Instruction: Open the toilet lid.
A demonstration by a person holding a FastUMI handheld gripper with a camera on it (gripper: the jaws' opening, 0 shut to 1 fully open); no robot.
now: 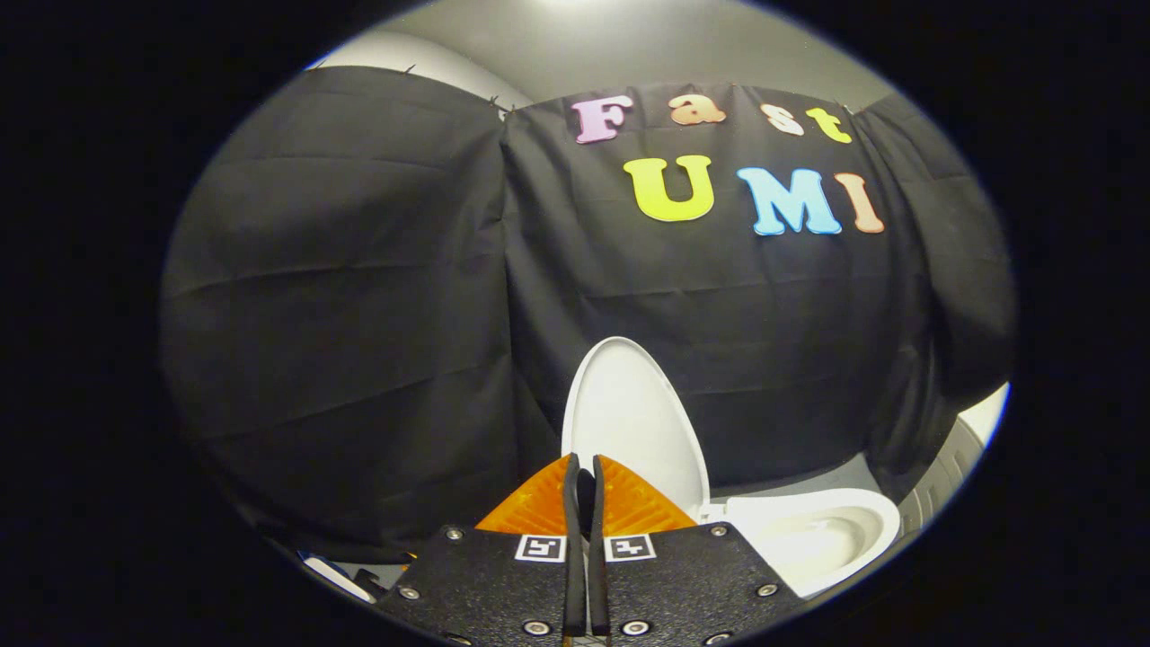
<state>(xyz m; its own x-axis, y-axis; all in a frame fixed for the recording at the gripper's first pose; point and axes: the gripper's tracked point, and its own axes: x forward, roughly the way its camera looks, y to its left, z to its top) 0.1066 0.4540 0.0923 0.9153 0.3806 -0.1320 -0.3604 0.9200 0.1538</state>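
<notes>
I am looking out along the jaws (pixel 585 467), which are standing clenched, their two fingers (pixel 571 503) lying side by side with the thinnest slit between them and nothing held in it. The toilet lid (pixel 633 422) is standing raised, its pale oval inner face turning toward me and its back leaning against the black cloth wall (pixel 359 296) of the booth. The jaws' tips are sitting in front of the lid's lower edge, overlapping it from where I am watching; whether they are touching it I cannot tell.

Beside the lid, on its right and lower down, the white toilet bowl (pixel 822 535) is lying open, its rim curving around a glossy hollow. The hinge end of the bowl is meeting the foot of the lid just beyond the jaws. The cloth wall is hanging in wide folds behind the lid, running off to both sides of it and rising well above its top edge. Above the cloth, a plain grey ceiling (pixel 629 45) is showing. Past the bowl, on the side away from the lid, a strip of pale ribbed surface (pixel 943 476) is peeking out below the cloth; what it is I cannot make out.
</notes>
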